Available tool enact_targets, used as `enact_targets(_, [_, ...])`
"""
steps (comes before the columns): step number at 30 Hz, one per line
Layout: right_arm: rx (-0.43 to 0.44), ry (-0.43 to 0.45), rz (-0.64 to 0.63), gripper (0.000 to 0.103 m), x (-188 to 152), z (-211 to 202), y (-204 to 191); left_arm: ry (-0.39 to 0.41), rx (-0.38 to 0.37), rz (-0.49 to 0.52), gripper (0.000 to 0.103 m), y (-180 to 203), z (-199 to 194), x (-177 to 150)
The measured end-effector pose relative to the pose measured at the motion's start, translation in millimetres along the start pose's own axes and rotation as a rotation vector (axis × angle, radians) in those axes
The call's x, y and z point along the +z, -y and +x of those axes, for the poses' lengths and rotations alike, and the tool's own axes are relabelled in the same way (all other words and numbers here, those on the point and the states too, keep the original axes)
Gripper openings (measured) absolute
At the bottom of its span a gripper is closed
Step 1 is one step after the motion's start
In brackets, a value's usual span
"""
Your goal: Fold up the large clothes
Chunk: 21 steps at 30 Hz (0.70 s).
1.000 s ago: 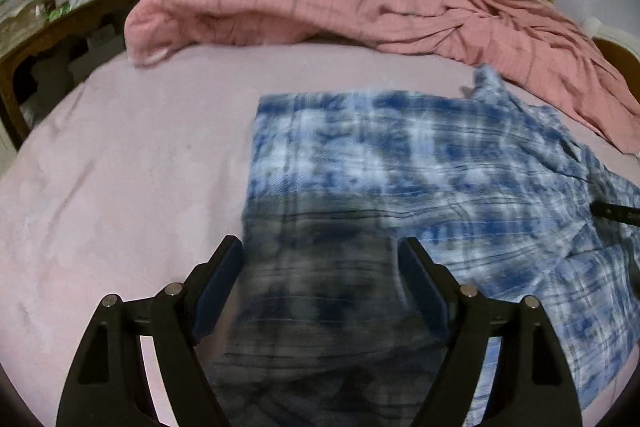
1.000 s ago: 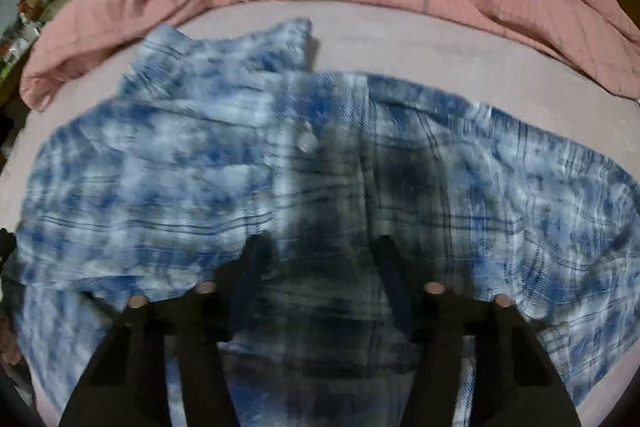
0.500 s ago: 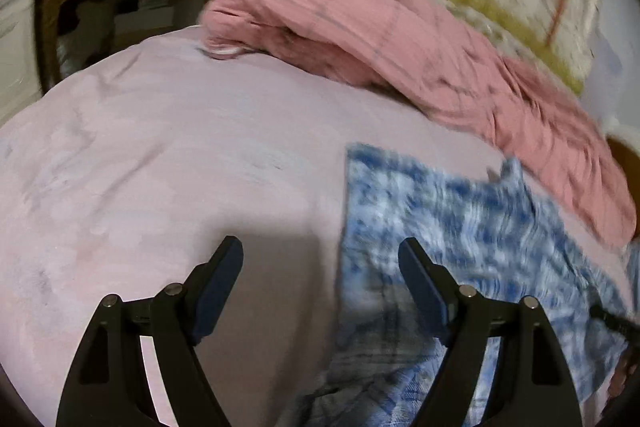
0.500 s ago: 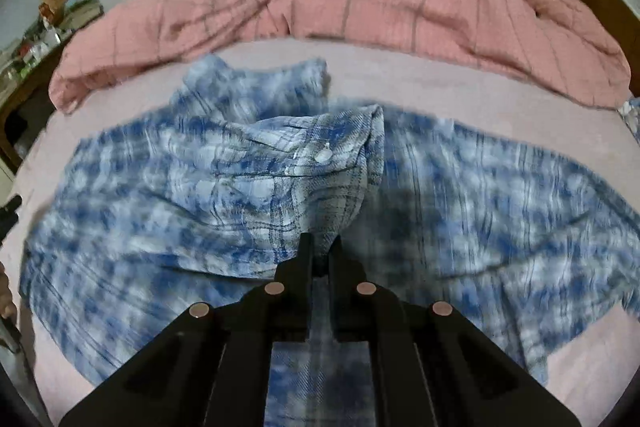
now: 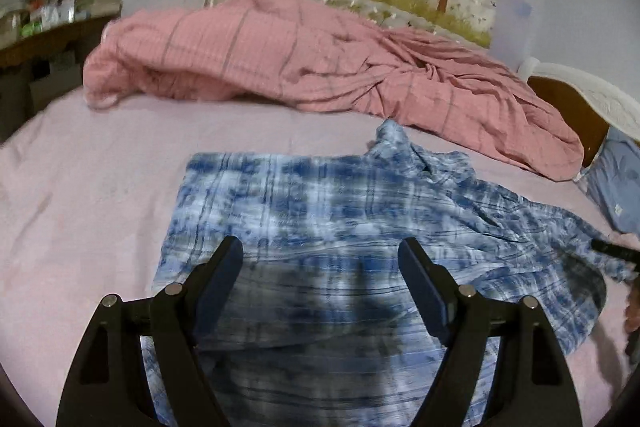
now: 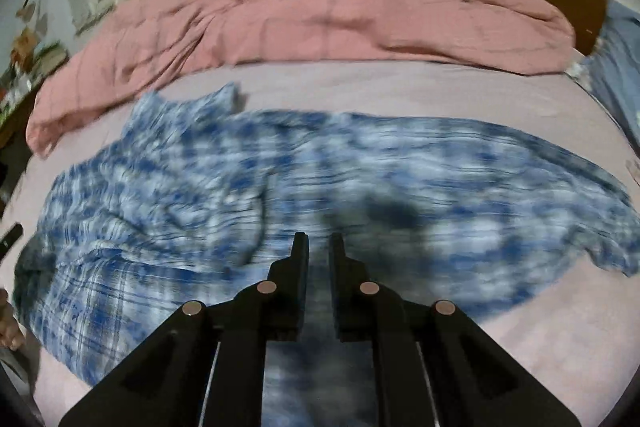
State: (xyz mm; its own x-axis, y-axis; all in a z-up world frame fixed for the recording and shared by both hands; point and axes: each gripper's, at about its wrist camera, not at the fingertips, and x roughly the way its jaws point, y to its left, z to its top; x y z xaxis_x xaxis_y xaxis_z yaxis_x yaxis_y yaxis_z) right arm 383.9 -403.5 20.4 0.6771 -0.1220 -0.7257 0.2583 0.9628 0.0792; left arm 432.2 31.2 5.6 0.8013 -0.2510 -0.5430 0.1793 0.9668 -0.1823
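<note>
blur: plaid shirt (image 6: 360,179) smearing w/ motion in right view, weave unreadable | cutoff: shirt hem running off bottom edge, both views | hidden: cloth btwn right gripper (image 6: 319,243) jaws, can't tell if pinched | desk clutter (image 5: 52,11) too small/blurry

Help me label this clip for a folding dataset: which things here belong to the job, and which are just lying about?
Job:
- blue plaid shirt, spread on the bed sheet
- left gripper
- right gripper

Lying about:
- pink quilt, bunched behind the shirt
- blue pillow
- cluttered side table
</note>
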Motion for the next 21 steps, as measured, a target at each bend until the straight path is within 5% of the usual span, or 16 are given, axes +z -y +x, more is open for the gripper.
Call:
enact_targets(2, [-0.045,0.051,0.026,0.016,-3.4,-20.6,27.6,0.049,0.026,0.017,0.08,6.0,-6.8,1.3])
enact_targets(3, [-0.063,0.071,0.031,0.036,-4.4,-27.8,36.5,0.074,0.035,0.016,0.082,5.9,-10.7,2.1])
enact_targets(4, [-0.088,0.1,0.036,0.068,-6.4,-37.1,47.5,0.094,0.041,0.006,0.084,3.6,-13.9,1.7])
enact_targets(6, [-0.133,0.181,0.044,0.083,-12.1,-57.6,71.2,0.11,0.048,-0.014,0.086,-2.5,-17.0,3.4])
enact_targets(15, [-0.172,0.145,0.26,0.083,-31.7,-87.3,195.3,0.128,0.151,-0.039,0.091,-15.2,-15.9,1.6])
enact_targets(21, [-0.238,0.143,0.62,0.083,-57.5,-76.4,313.0,0.124,0.173,-0.037,0.091,-19.9,-13.1,0.4])
